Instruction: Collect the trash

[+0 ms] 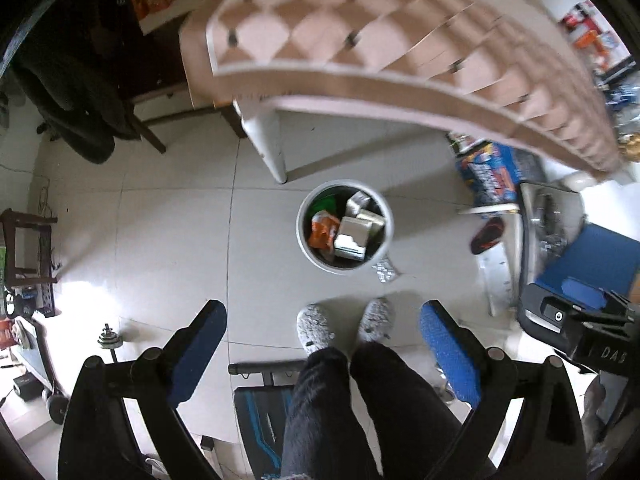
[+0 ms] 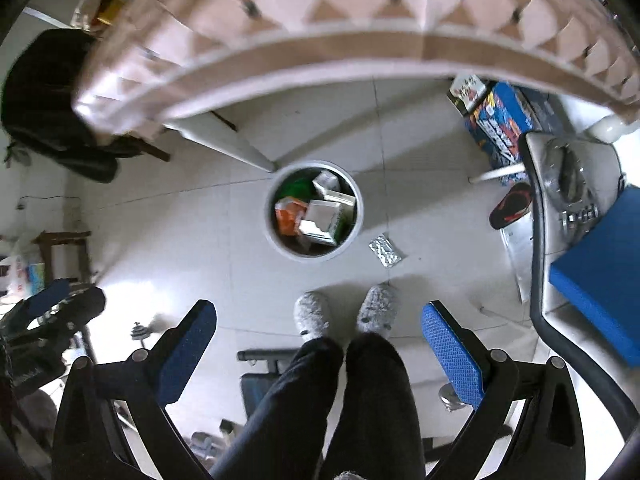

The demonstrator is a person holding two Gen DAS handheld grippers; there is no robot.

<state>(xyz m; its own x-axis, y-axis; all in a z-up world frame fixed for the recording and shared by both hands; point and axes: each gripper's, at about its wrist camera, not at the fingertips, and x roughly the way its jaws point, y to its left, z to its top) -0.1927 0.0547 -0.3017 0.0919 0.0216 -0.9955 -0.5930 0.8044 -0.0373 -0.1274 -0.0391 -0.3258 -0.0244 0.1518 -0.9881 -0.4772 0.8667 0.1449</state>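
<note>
A round white trash bin (image 1: 306, 256) (image 2: 360, 216) stands on the tiled floor far below both grippers. Inside it lie an orange packet (image 1: 322, 230) (image 2: 289, 216), a green wrapper (image 2: 298, 188) and white cartons (image 1: 354, 232) (image 2: 326, 216). A silver blister pack (image 1: 385, 271) (image 2: 385, 252) lies on the floor just right of the bin. My left gripper (image 1: 324, 344) points straight down, open, with nothing between its blue pads. My right gripper (image 2: 320, 340) (image 1: 576, 320) is also open and empty, high above the floor.
A person's dark trouser legs (image 1: 340, 408) and grey slippers (image 2: 312, 316) stand below the bin. A table with a checked cloth (image 1: 360, 32) overhangs at the top. A red-black slipper (image 2: 512, 204), a blue printed box (image 2: 500, 120), a dark jacket (image 1: 80, 72) and dumbbell weights (image 1: 108, 340) ring the floor.
</note>
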